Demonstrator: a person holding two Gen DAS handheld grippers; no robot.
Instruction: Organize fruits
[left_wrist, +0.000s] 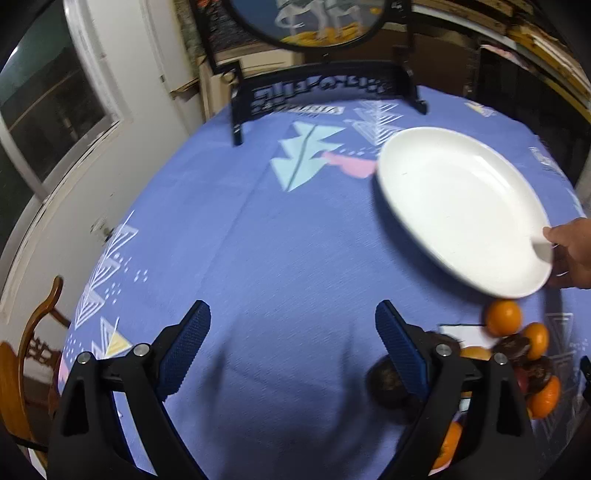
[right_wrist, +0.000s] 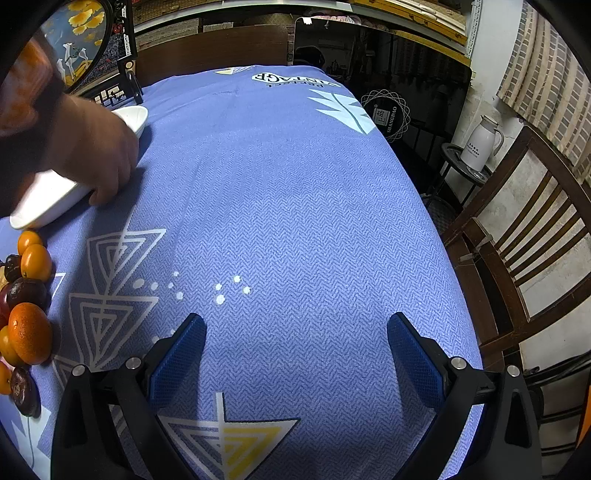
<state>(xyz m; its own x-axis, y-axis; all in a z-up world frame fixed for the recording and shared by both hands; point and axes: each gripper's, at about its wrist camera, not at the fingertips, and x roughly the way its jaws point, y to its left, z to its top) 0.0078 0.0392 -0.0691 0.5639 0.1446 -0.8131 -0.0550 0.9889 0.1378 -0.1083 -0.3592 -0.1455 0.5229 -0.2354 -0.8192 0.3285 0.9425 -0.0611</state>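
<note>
Fruits (left_wrist: 517, 350) lie in a heap right of my left tongs (left_wrist: 291, 343), both tongs (right_wrist: 295, 354) wide open and empty.

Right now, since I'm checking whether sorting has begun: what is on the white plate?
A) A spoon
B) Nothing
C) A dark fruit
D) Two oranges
B, the white plate shows a bare surface, a hand grips its rim, and the oranges lie on the tablecloth beside it.
</note>
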